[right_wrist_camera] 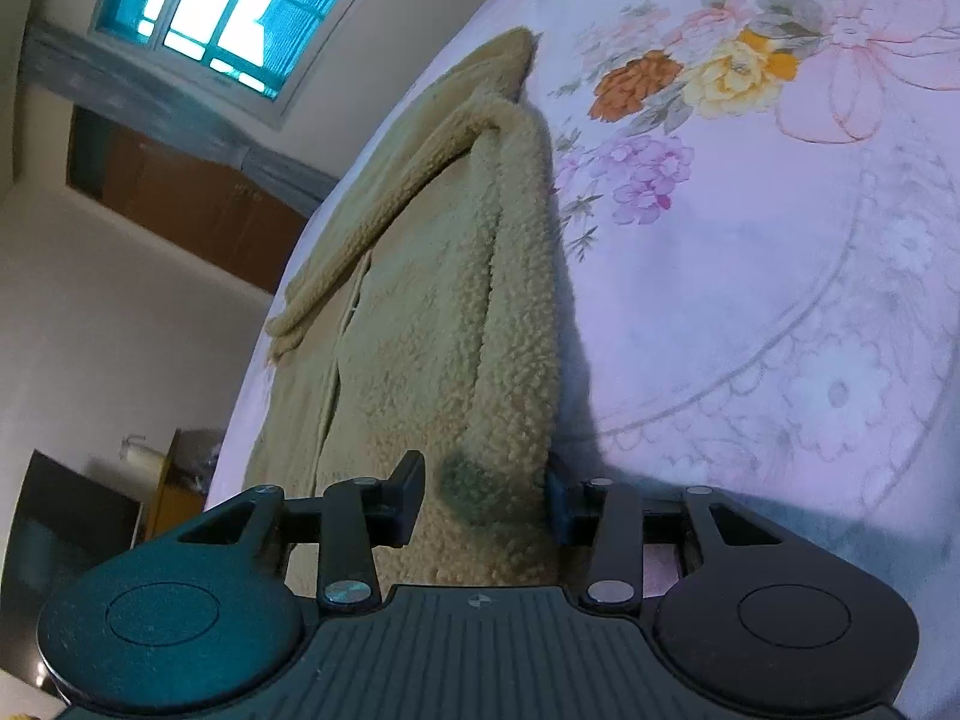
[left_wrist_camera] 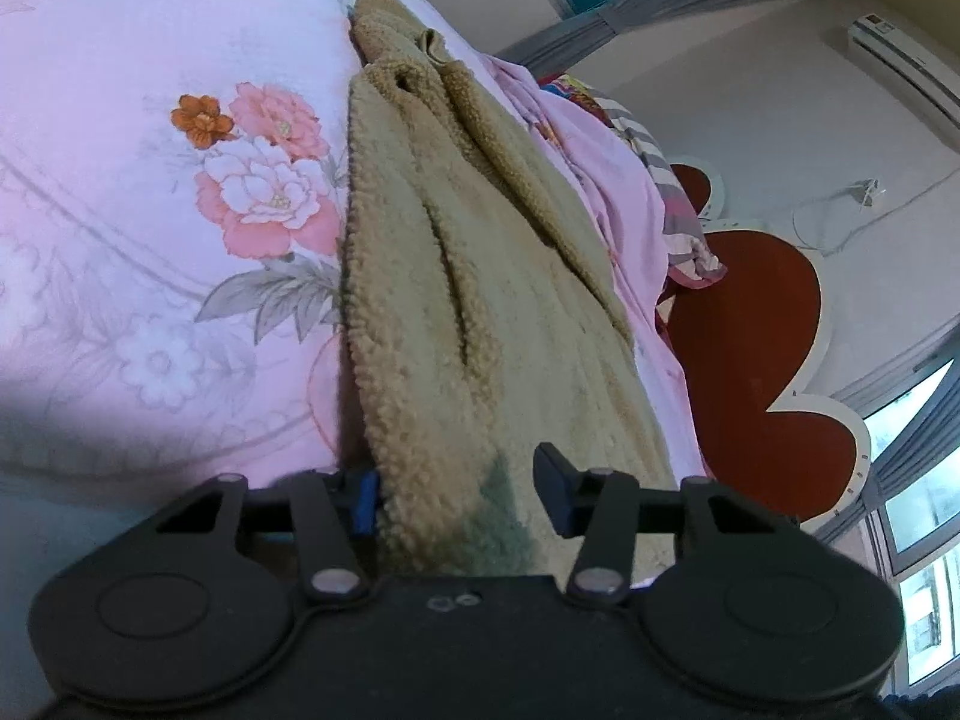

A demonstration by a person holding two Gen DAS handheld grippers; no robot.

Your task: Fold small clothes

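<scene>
A beige fleece garment lies stretched out on a pink floral bedsheet. My left gripper is open, its jaws set around the garment's near edge, with fleece lying between them. In the right wrist view the same garment runs away from the camera, with a sleeve folded across it. My right gripper is open too, its jaws either side of the garment's thick folded edge. Whether the pads touch the fleece I cannot tell.
A red, white-rimmed headboard and striped bedding lie beyond the garment in the left wrist view. The right wrist view shows a window, a brown wardrobe and low furniture past the bed's left side.
</scene>
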